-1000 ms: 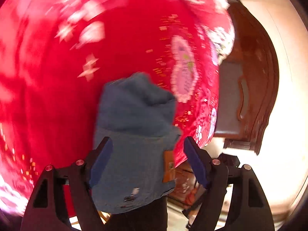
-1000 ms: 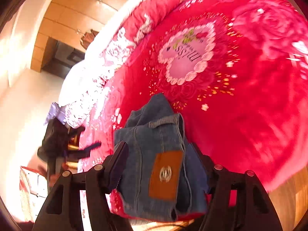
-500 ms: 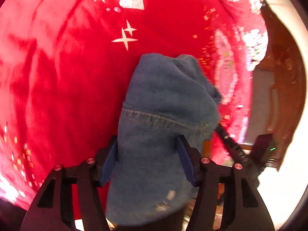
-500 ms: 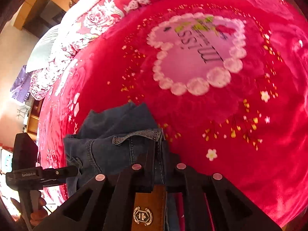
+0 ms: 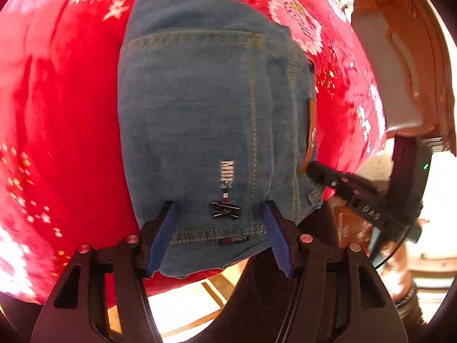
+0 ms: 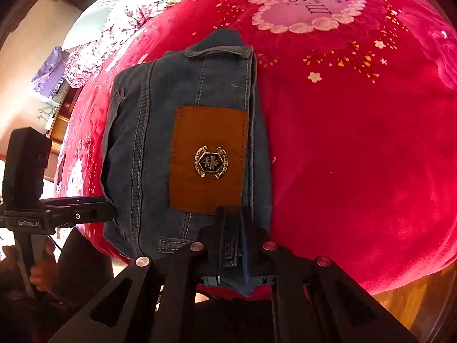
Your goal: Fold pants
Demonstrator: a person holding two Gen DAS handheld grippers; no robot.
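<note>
The blue denim pants (image 5: pixel 205 108) lie folded into a compact bundle on the red blanket near the bed's edge. In the right wrist view the bundle (image 6: pixel 148 143) shows its brown leather waistband patch (image 6: pixel 208 157). My left gripper (image 5: pixel 220 228) stands open, its blue pads on either side of the bundle's near hem; whether they touch the cloth is unclear. My right gripper (image 6: pixel 232 228) is shut on the waistband edge just below the patch. It also shows in the left wrist view (image 5: pixel 322 171), at the bundle's right side.
A red plush blanket (image 6: pixel 357 143) with a pink heart motif (image 6: pixel 305 8) covers the bed. A dark wooden headboard (image 5: pixel 422 65) stands at the right. Floral bedding and a pillow (image 6: pixel 94 20) lie at the far left. The bed edge and floor (image 5: pixel 185 308) are right below the grippers.
The bundle has come down flat on the blanket and both grippers have drawn close to it. My right gripper stays clamped on the waistband. My left gripper stays open around the hem.
</note>
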